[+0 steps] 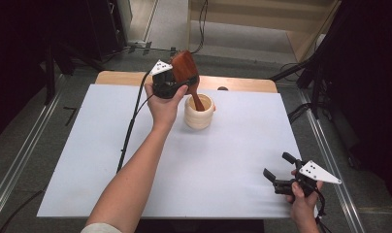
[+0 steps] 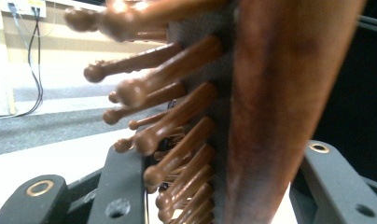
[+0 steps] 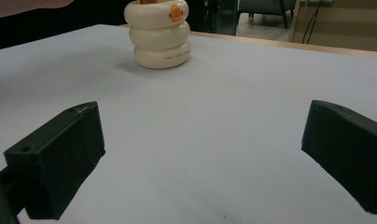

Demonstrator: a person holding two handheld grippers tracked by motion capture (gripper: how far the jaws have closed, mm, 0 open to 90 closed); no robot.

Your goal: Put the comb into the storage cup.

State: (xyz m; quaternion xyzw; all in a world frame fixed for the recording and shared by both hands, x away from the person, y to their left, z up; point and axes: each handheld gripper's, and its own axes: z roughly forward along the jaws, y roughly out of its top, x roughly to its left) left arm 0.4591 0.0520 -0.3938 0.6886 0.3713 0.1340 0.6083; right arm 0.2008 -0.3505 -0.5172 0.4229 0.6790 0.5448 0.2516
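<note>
A brown wooden paddle hairbrush (image 1: 184,68) stands tilted, head up, with its handle end down inside the mouth of a cream ribbed cup (image 1: 200,112) at the far middle of the white table top (image 1: 87,160). My left gripper (image 1: 177,82) is shut on the brush's head. In the left gripper view the brush back (image 2: 270,107) and its wooden pins (image 2: 177,116) sit between the black jaws. My right gripper (image 1: 276,165) rests near the front right corner, open with nothing between its jaws. From there the cup (image 3: 158,35) is seen far ahead, with an orange mark on its top ring.
A white sheet covers most of the wooden table (image 1: 242,83), whose wood shows along the far edge. Cables trail from the left gripper across the left of the sheet (image 1: 128,136). Dark stands and floor surround the table.
</note>
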